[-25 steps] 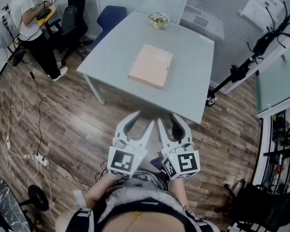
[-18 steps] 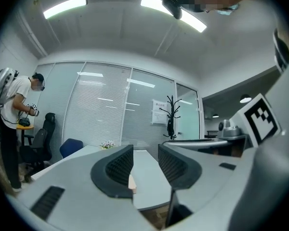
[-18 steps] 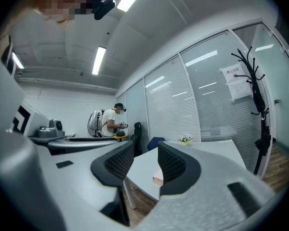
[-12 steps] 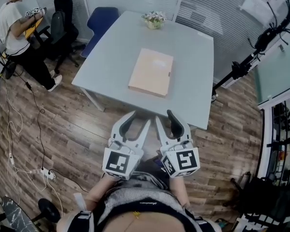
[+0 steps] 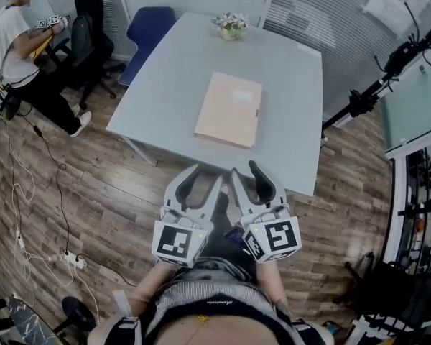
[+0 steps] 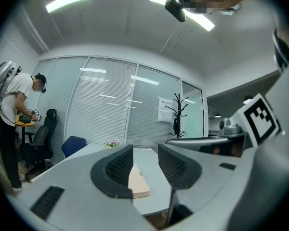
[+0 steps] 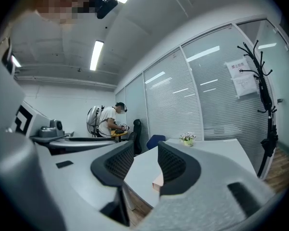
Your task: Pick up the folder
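Two grippers hover side by side over the wood floor, just short of the near edge of the grey bench [image 5: 165, 85]. The left gripper [image 5: 201, 177] has its jaws drawn together and empty. The right gripper [image 5: 246, 171] shows the same, with only a narrow slit. The peach folder [image 5: 230, 109] lies flat mid-bench, well apart from both, with a small flower pot [image 5: 232, 26] beyond it.

Head view overhead, gripper views level, sharing table [image 5: 169, 85]
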Tool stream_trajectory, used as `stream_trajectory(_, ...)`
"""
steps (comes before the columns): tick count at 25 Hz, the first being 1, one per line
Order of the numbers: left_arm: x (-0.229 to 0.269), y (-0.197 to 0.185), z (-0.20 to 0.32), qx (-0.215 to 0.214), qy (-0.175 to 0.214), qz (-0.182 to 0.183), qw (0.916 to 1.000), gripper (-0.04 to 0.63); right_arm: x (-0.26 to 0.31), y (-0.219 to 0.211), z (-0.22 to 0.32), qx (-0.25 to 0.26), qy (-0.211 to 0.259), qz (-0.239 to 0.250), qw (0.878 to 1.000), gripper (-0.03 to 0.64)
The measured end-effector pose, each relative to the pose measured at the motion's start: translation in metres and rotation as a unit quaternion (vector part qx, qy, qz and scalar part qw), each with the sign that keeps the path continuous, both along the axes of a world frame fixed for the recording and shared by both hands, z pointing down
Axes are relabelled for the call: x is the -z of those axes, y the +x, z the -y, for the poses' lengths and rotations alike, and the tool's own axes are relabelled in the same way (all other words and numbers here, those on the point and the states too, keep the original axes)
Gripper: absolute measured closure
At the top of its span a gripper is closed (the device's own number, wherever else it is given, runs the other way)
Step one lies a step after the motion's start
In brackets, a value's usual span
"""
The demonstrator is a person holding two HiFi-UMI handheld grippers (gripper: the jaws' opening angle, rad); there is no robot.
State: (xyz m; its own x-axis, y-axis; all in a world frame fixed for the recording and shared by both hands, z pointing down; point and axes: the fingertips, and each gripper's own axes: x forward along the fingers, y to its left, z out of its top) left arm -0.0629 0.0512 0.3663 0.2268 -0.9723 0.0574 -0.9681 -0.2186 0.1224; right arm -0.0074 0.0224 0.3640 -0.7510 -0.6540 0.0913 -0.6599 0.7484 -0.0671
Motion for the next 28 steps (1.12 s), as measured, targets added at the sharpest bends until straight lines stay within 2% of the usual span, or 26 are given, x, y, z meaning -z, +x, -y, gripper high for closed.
stream_trajectory(6,-0.007,-0.021,0.040,0.018,-0.003,-0.002,0.9998,0.449,-0.007,-0.022,0.036,0.016,-0.001,-0.006,1.000,0.460)
stream_trajectory(11,-0.009,-0.033,0.085,0.002,-0.014,0.002,0.9999,0.449,-0.005,-0.041,0.081,0.021,-0.001,-0.003,1.000,0.460)
stream_trajectory(15,-0.010,-0.044,0.128,0.004,0.012,0.013,0.9998,0.449,-0.001,-0.051,0.120,0.019,0.002,0.002,1.000,0.460)
stream_trajectory(28,-0.012,-0.040,0.243,-0.019,-0.004,0.002,0.9998,0.449,-0.007,-0.050,0.227,0.007,-0.006,-0.005,1.000,0.454)
